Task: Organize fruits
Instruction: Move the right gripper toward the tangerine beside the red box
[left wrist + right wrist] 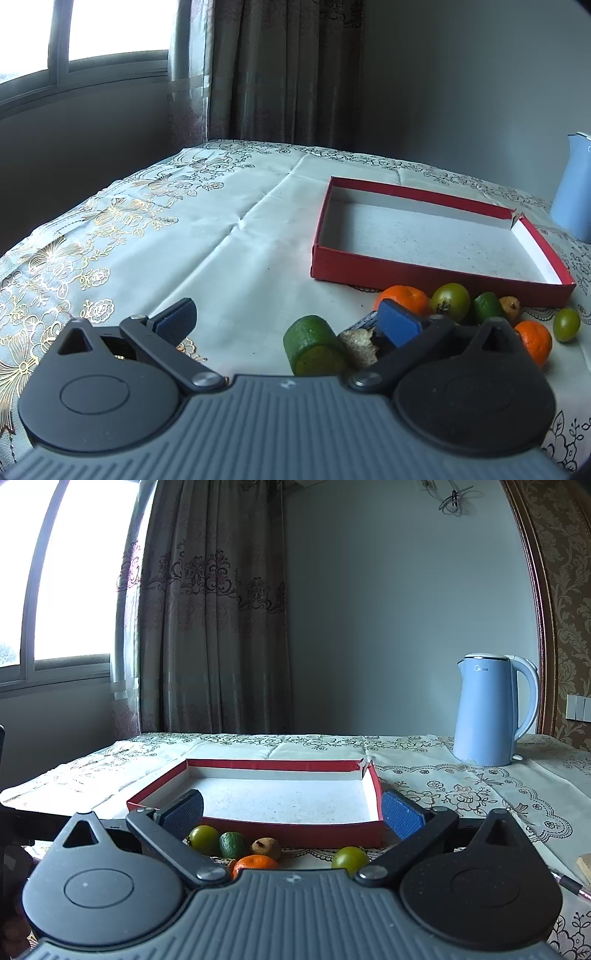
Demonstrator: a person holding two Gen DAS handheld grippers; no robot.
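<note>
The table [229, 221] carries a white cloth with gold and dark floral print, and on it a shallow red box [258, 832] with a white inside, holding nothing. The fruit lies loose on the cloth just in front of the box's near wall: in the right wrist view, a green tomato [203, 839], a dark green fruit [232, 844], a small brown fruit [266, 847], a tangerine [255, 862] and a second green tomato [350, 857]. The left wrist view adds another tangerine [404, 299] and a cut green cylinder piece [314, 345] lying on its side beside a pale, crusty lump [358, 347] that I cannot identify. The left gripper [288, 323] hangs low over the cloth, jaws spread wide, nothing pinched; its right finger stands in front of the fruit. The right gripper [293, 812] faces the box, jaws likewise spread wide and empty. A light blue kettle [491, 712] stands upright at the far right, well apart from the box.
</note>
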